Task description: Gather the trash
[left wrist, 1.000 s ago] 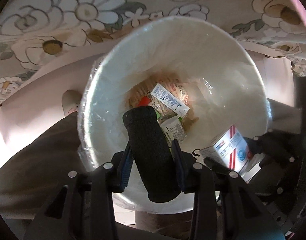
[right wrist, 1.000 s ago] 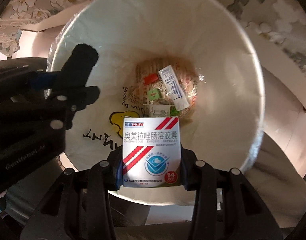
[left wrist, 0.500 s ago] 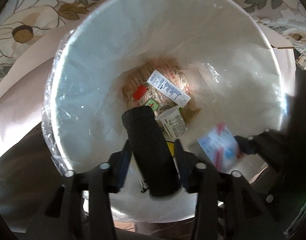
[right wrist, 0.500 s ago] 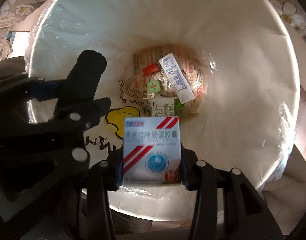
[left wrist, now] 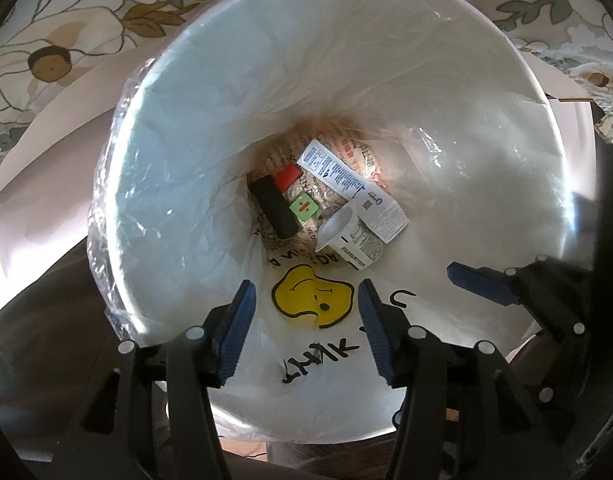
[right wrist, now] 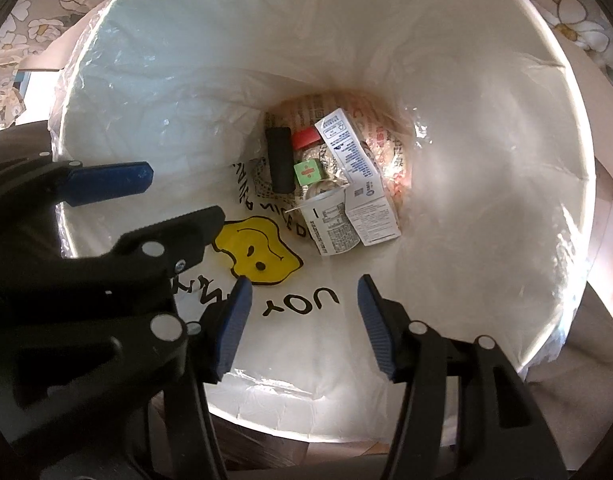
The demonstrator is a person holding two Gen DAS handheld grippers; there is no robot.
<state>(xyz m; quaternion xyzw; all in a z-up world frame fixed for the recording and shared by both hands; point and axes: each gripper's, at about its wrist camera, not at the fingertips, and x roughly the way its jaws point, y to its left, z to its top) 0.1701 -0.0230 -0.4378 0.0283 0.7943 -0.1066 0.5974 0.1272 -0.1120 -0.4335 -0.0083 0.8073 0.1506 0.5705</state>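
Note:
Both grippers hang over a white trash bin (left wrist: pixel 518 184) lined with a clear bag. My left gripper (left wrist: pixel 306 320) is open and empty; it also shows at the left of the right wrist view (right wrist: pixel 170 196). My right gripper (right wrist: pixel 302 312) is open and empty. At the bin's bottom lie a black cylinder (left wrist: pixel 273 210) (right wrist: pixel 279 165), a long white carton (left wrist: pixel 352 188) (right wrist: pixel 356 172), a white cup (left wrist: pixel 352 238) (right wrist: pixel 330 226), a red piece (left wrist: pixel 287 176) and a green cube (left wrist: pixel 303 208). The medicine box I held is not in sight.
The bag bears a yellow smiley face (left wrist: pixel 312 294) and black lettering. A floral cloth (left wrist: pixel 66 28) and pale paper (left wrist: pixel 38 136) lie around the bin. The right gripper's fingers (left wrist: pixel 482 282) reach in at the right of the left wrist view.
Both grippers have opened. The black cylinder dropped from the left gripper to the bin's bottom. The medicine box left the right gripper and is out of sight.

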